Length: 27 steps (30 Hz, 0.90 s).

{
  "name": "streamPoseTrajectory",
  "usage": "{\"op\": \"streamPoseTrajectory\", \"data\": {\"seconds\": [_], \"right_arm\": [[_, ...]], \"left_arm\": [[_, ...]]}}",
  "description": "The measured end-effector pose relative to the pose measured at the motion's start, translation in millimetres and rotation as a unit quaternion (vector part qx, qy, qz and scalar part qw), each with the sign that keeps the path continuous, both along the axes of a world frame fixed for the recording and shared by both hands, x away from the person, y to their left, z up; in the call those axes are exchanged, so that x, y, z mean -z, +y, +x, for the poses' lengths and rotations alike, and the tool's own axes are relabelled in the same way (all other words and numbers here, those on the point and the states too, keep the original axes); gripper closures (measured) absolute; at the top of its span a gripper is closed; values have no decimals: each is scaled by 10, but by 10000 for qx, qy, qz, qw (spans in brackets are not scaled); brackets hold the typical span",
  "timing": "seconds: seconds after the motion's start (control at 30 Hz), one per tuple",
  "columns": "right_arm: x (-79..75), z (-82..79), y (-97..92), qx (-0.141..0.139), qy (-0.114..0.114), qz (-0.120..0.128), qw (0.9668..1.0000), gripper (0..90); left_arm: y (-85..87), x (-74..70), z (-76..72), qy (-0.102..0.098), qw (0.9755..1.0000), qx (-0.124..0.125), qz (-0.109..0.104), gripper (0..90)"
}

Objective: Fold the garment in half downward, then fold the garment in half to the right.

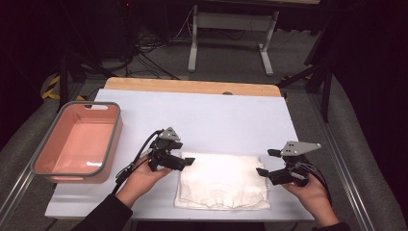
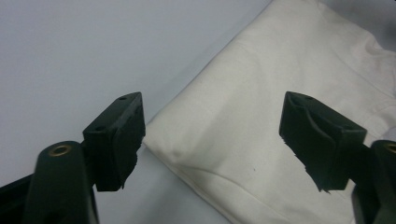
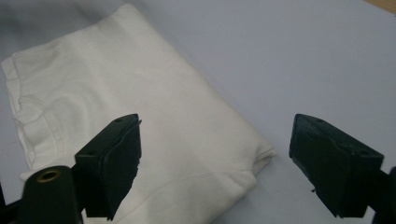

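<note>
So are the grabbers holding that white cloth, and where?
No, nothing is held. The left gripper and right gripper both stand open beside the folded cloth, one at each side, with nothing between their jaws.

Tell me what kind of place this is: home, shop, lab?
Most likely a lab or data-collection rig, not a home. Loose cables trail over the dark floor, a metal stand sits behind the table, and a person works handheld grippers over a folded white cloth beside a pink bin.
</note>
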State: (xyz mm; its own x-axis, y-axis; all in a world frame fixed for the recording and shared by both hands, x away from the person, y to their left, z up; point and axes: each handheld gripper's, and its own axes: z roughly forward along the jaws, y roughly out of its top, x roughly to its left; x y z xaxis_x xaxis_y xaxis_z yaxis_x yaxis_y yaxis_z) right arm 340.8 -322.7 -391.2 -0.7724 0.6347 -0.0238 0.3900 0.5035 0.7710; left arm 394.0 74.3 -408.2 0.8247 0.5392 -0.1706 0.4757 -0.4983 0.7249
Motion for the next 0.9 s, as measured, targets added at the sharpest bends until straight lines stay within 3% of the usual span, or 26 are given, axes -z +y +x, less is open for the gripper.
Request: {"op": "streamPoseTrajectory", "data": {"seconds": [0.3, 0.63, 0.73, 0.9], "right_arm": [[75, 151, 1, 165, 75, -66, 9998, 169], [238, 408, -60, 463, 338, -176, 9982, 197], [269, 465, -83, 506, 381, -200, 9978, 213], [289, 528, -93, 507, 426, -209, 9976, 250]], "left_arm": [[-32, 30, 114, 12, 9999, -44, 106, 129], [-58, 158, 296, 16, 9986, -163, 508, 143], [-85, 205, 328, -50, 9974, -163, 698, 160], [-100, 268, 393, 33, 9963, -184, 839, 198]]}}
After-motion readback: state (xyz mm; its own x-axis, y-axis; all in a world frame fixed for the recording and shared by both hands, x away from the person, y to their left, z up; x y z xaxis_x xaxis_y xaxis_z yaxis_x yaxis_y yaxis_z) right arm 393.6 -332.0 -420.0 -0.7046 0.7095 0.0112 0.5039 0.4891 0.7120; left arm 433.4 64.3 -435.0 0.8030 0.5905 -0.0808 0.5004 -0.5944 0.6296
